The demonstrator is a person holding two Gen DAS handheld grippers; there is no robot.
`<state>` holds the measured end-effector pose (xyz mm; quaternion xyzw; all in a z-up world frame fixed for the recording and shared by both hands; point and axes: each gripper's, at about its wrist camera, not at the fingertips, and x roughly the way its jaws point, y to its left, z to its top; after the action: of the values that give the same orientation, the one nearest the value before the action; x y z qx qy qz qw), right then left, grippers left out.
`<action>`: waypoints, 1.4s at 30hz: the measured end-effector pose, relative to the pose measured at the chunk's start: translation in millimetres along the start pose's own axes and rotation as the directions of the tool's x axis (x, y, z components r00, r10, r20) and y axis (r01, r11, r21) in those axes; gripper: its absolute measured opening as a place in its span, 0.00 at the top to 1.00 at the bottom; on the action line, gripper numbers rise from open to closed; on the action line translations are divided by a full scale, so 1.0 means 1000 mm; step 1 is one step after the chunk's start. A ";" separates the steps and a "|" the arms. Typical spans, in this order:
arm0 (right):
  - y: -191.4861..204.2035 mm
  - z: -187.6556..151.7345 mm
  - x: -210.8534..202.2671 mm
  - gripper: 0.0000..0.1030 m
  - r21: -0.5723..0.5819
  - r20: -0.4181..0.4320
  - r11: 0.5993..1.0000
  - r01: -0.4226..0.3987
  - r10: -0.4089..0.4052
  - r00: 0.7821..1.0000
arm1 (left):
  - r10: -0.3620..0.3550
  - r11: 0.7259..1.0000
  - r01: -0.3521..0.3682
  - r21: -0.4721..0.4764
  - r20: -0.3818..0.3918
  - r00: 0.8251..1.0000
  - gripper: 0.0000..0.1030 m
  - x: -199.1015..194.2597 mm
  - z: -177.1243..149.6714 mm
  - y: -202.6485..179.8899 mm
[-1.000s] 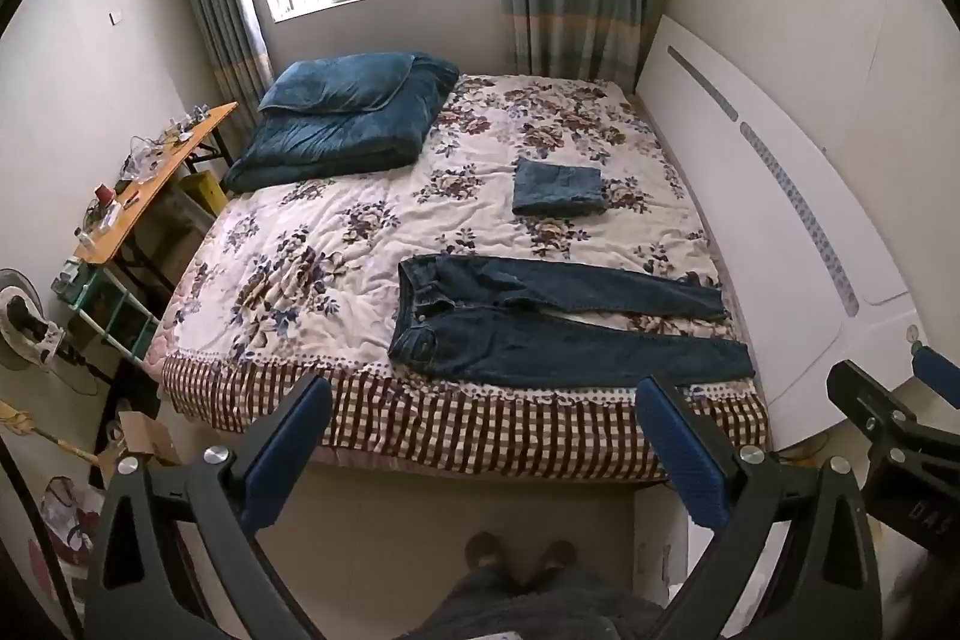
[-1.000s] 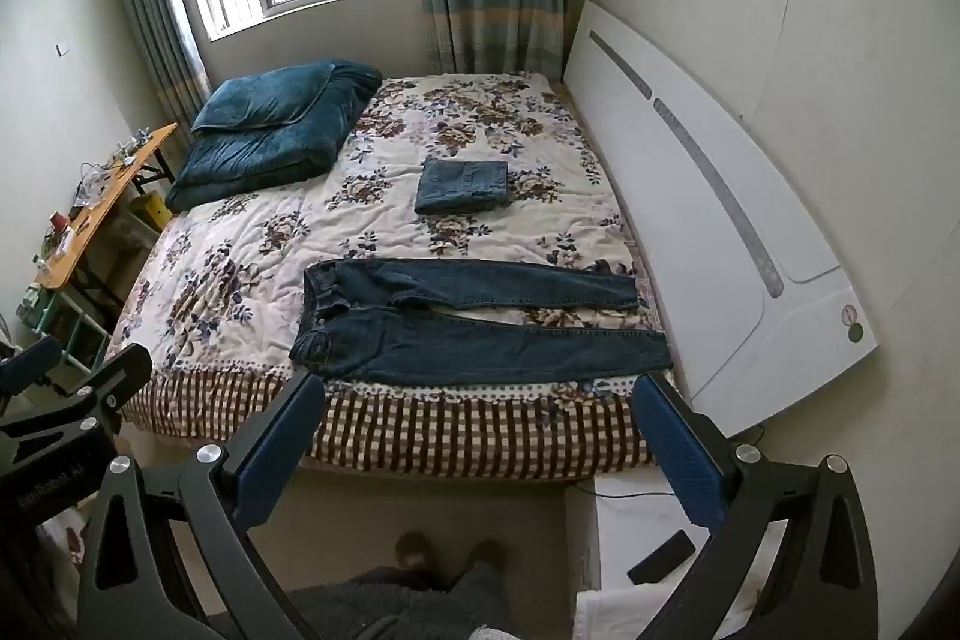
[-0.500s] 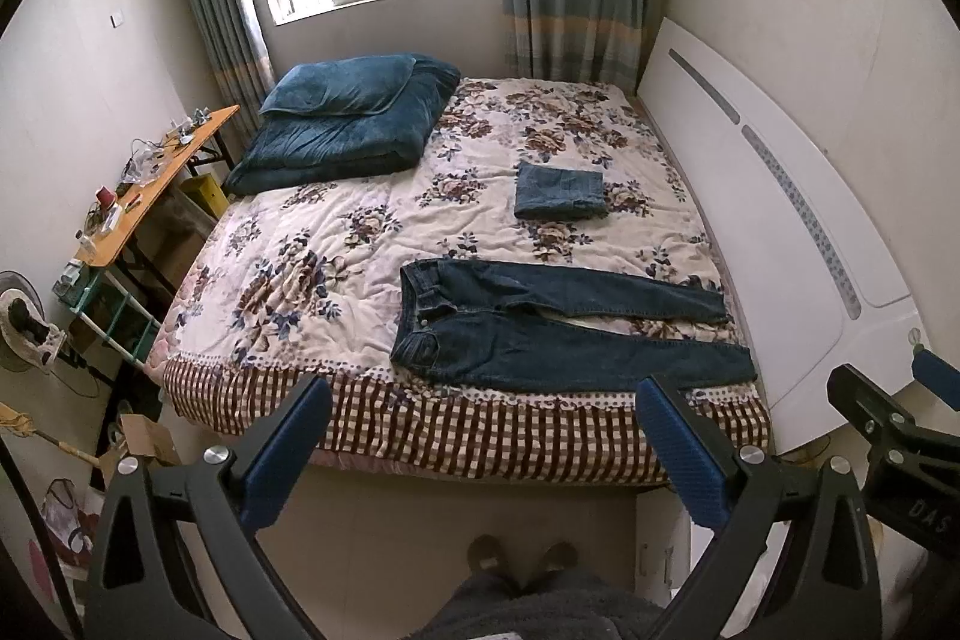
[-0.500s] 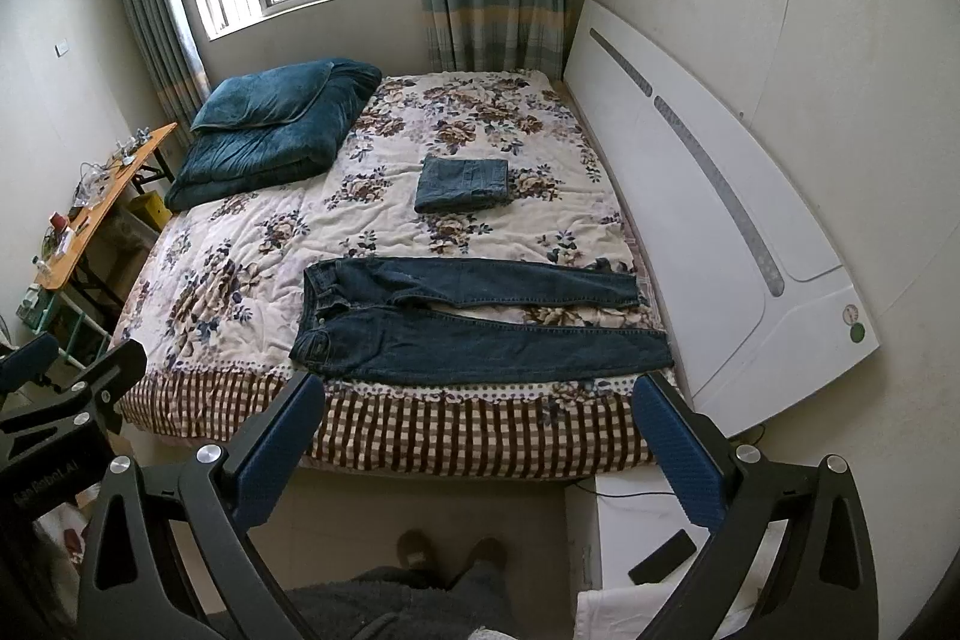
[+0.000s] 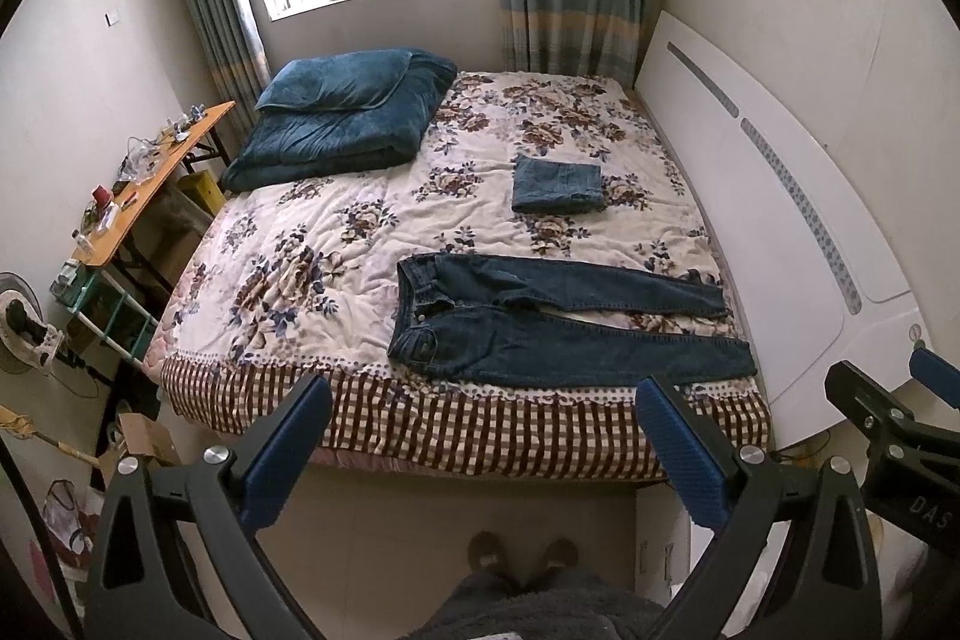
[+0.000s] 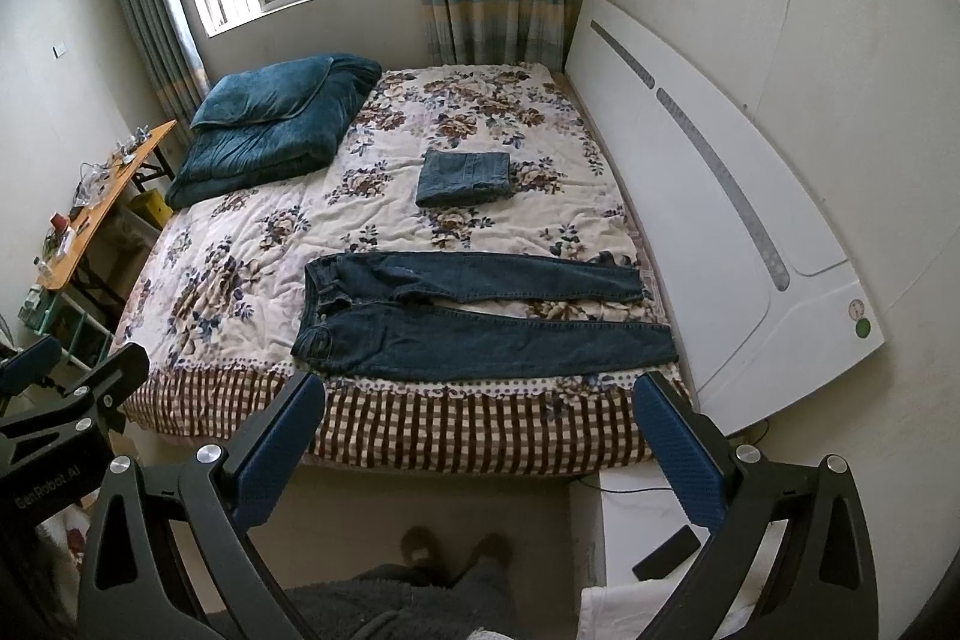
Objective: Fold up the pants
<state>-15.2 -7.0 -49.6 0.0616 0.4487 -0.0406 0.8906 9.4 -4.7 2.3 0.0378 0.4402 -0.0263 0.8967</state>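
Evidently nothing is gripped yet: both the left gripper point(image 5: 480, 436) and right gripper point(image 6: 480, 430) hang wide-jawed and empty at lower frame, apart from the bed point(image 5: 336, 244), where the pants point(image 5: 564, 328) lie flat mid-frame, legs spread rightward, ready for folding.

Floral-quilted bed point(image 5: 336, 274) with flat dark jeans point(image 5: 558, 322), folded denim point(image 5: 558, 187), teal duvet point(image 5: 342, 130).

Pants point(image 5: 552, 328) flat at bed point(image 5: 300, 280) near edge; folded garment point(image 5: 558, 185) behind.
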 end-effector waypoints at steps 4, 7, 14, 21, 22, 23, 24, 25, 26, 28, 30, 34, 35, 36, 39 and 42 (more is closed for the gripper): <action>0.000 0.000 0.000 0.00 0.001 -0.003 1.000 -0.001 0.001 1.000 | -0.001 1.000 0.001 0.001 0.000 1.000 0.00 0.001 0.000 -0.001; 0.000 0.000 0.000 0.00 0.000 -0.004 1.000 -0.001 0.001 1.000 | 0.000 1.000 0.000 0.000 0.000 1.000 0.00 0.001 0.001 -0.001; -0.001 -0.002 -0.002 0.00 0.002 -0.004 1.000 -0.001 0.001 1.000 | 0.001 1.000 -0.001 0.005 0.007 1.000 0.00 0.004 -0.001 -0.007; -0.002 -0.004 -0.002 0.00 0.002 -0.004 1.000 -0.002 0.002 1.000 | -0.001 1.000 0.001 0.009 0.005 1.000 0.00 0.006 0.001 -0.008; -0.002 -0.004 -0.002 0.00 0.002 -0.004 1.000 -0.003 0.003 1.000 | -0.001 1.000 0.001 0.011 0.006 1.000 0.00 0.006 0.002 -0.010; -0.003 -0.004 -0.003 0.00 0.003 -0.005 1.000 -0.005 0.005 1.000 | -0.001 1.000 0.001 0.011 0.006 1.000 0.00 0.007 0.002 -0.012; -0.003 -0.005 -0.003 0.00 0.004 -0.004 1.000 -0.005 0.005 1.000 | -0.001 1.000 0.001 0.012 0.007 1.000 0.00 0.007 0.003 -0.013; -0.004 0.000 -0.004 0.00 0.003 -0.003 1.000 -0.003 0.003 1.000 | -0.001 1.000 0.000 0.012 0.007 1.000 0.00 0.007 0.003 -0.013; -0.005 0.003 -0.005 0.00 0.003 -0.004 1.000 -0.003 0.003 1.000 | 0.000 1.000 0.000 0.013 0.008 1.000 0.00 0.006 0.004 -0.015; -0.005 0.003 -0.005 0.00 0.003 -0.003 1.000 -0.004 0.004 1.000 | -0.001 1.000 0.001 0.014 0.008 1.000 0.00 0.005 0.004 -0.016; -0.005 0.003 -0.005 0.00 0.003 -0.005 1.000 -0.004 0.004 1.000 | -0.003 1.000 0.003 0.015 0.007 1.000 0.00 0.005 0.004 -0.016; -0.006 0.003 -0.006 0.00 0.004 -0.005 1.000 -0.004 0.004 1.000 | -0.004 1.000 0.004 0.016 0.008 1.000 0.00 0.003 0.005 -0.019; -0.006 0.003 -0.006 0.00 0.004 -0.003 1.000 -0.004 0.004 1.000 | -0.004 1.000 0.004 0.015 0.008 1.000 0.00 0.004 0.005 -0.020; -0.006 0.003 -0.006 0.00 0.004 -0.003 1.000 -0.005 0.005 1.000 | -0.004 1.000 0.004 0.016 0.008 1.000 0.00 0.003 0.004 -0.018; -0.006 0.002 -0.005 0.00 0.003 -0.003 1.000 -0.005 0.005 1.000 | -0.005 1.000 0.005 0.016 0.008 1.000 0.00 0.003 0.004 -0.018; -0.005 0.002 -0.005 0.00 0.004 -0.004 1.000 -0.008 0.008 1.000 | -0.005 1.000 0.005 0.017 0.009 1.000 0.00 0.003 0.003 -0.019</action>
<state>-17.1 -12.6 -45.0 0.0654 0.4502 -0.0380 0.8897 12.6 -24.2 0.8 0.0441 0.4360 -0.0324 0.8983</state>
